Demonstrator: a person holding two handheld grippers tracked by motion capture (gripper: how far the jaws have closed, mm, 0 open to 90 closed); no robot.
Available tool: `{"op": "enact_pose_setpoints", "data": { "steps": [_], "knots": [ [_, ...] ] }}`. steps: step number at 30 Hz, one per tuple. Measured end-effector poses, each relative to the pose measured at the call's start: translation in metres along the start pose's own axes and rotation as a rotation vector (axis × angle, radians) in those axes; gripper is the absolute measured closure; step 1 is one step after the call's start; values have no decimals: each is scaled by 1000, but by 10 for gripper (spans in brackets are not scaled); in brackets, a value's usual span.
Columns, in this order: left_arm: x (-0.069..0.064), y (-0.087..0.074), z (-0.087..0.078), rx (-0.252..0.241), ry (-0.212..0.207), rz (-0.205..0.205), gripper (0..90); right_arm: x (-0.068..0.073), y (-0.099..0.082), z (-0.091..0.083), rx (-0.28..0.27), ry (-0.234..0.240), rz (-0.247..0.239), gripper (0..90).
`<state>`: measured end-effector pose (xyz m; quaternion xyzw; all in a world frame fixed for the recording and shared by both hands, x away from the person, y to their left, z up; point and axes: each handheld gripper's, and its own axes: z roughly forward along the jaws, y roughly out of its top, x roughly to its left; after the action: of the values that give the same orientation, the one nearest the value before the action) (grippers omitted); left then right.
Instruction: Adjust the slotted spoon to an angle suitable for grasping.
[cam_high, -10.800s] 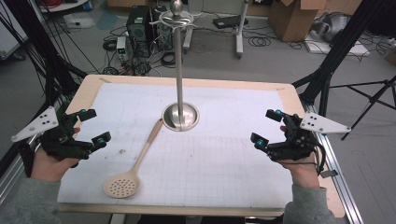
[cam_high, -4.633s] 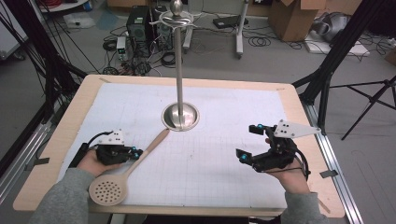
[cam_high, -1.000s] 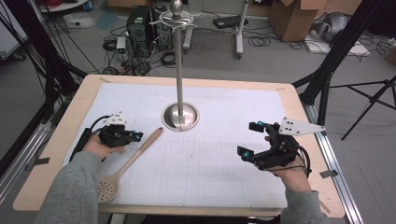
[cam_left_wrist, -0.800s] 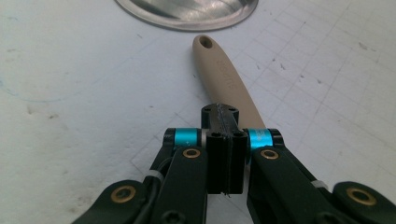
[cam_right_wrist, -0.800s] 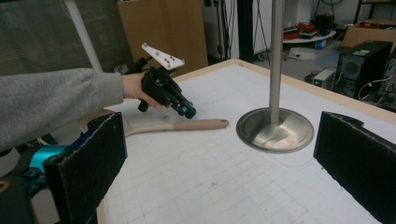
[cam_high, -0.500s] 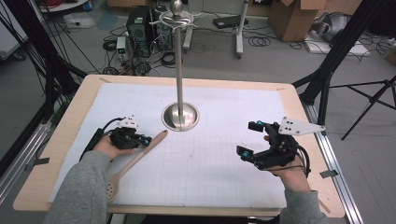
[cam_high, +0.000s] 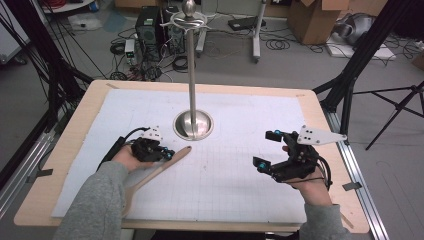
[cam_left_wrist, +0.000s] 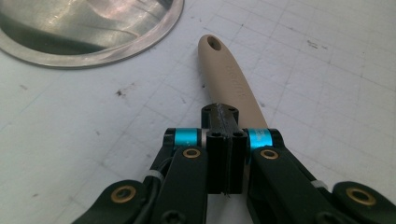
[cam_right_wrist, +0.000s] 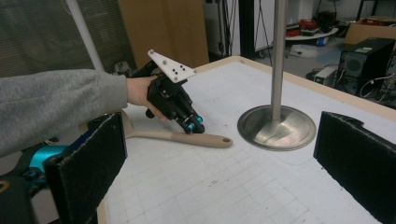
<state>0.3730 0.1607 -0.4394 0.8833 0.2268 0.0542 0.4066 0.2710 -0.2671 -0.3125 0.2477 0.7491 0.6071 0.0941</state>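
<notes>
On the mat: your left gripper (cam_high: 167, 152) clamps the wooden skimmer handle (cam_left_wrist: 231, 84).
Right gripper (cam_high: 268, 149): open, idle.
Left to do: hanging it on the stand (cam_high: 192, 75).

Stand: I see a steel pole (cam_high: 191, 70) rising upright from a round domed base (cam_high: 193, 125) on the far middle of the mat.
Pole top: a ball finial over a wire ring (cam_high: 188, 20).
Mat: I read a white gridded sheet (cam_high: 240, 165) covering most of the wooden tabletop (cam_high: 90, 105).
Floor beyond: I note a black computer case (cam_high: 149, 22), coiled cables (cam_high: 277, 44) and a cardboard box (cam_high: 312, 20).
Sides: black tripod legs (cam_high: 360, 65) stand at the table's right.
</notes>
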Motion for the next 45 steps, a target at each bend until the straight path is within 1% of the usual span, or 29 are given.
{"op": "enact_pose_setpoints", "data": {
  "steps": [1,3,6,7,8,9,10,11,13,15,17,18,20,22,23,25,26,28,30,33,34,35,38,39,40,42,43,45],
  "knots": [
    [-1,0,1,1,0,-2,895,0,0,1,-2,-3,-6,12],
    [-1,0,1,3,4,5,895,0,-1,1,5,-1,-2,12],
    [0,1,-5,10,38,8,895,0,-1,2,9,-1,-7,12],
    [-1,1,-9,-4,41,-1,895,0,-1,2,8,-1,-5,12],
    [-1,2,-14,-19,43,0,895,0,-1,2,5,-1,-6,12],
    [-2,3,-19,-28,42,-1,895,-1,-1,2,7,-2,-6,12],
    [-4,4,-24,-50,35,0,895,-1,-2,2,10,-4,3,12],
    [-6,4,-28,-56,29,3,895,-2,-2,3,6,-4,-3,12],
    [-11,3,-35,-68,15,19,895,-1,-2,3,10,-5,3,12],
    [-18,1,-41,-80,-19,31,895,-1,-2,4,13,-1,1,12],
    [-24,-1,-44,-70,-39,46,895,0,-2,5,13,-2,-2,12],
    [-28,-2,-46,-64,-52,60,895,0,-2,5,10,-3,-11,12],
    [-34,-4,-48,-33,-77,99,895,0,-2,5,19,-1,0,12],
    [-40,-8,-51,-12,-95,122,895,0,-2,6,16,-2,-5,12],
    [-41,-11,-53,7,-98,141,895,0,-2,6,16,-2,-5,12],
    [-43,-18,-57,25,-94,152,895,-1,-2,6,17,-4,-5,12],
    [-43,-21,-60,33,-82,159,895,-2,-2,7,17,-5,-7,12],
    [-44,-29,-63,24,-78,144,895,-2,-2,8,20,-4,-1,12],
    [-44,-35,-66,28,-72,135,895,-2,-3,9,25,-4,3,12],
    [-45,-41,-69,25,-69,125,895,-2,-3,12,34,1,1,12],
    [-45,-41,-70,31,-70,129,895,-2,-3,13,33,3,-5,12],
    [-46,-42,-70,33,-71,133,895,-2,-3,14,35,2,0,12],
    [-48,-41,-71,63,-64,148,895,-3,-3,16,35,5,-9,12],
    [-49,-41,-71,74,-58,156,895,-2,-3,16,42,4,2,12],
    [-50,-41,-71,90,-54,170,895,-4,-3,17,37,4,-4,12],
    [-52,-40,-71,108,-54,183,895,-4,-3,17,37,5,-4,12],
    [-53,-39,-71,114,-56,189,896,-4,-3,17,41,3,2,12],
    [-55,-38,-73,108,-56,189,895,-4,-3,17,41,6,2,12]
  ]
}}
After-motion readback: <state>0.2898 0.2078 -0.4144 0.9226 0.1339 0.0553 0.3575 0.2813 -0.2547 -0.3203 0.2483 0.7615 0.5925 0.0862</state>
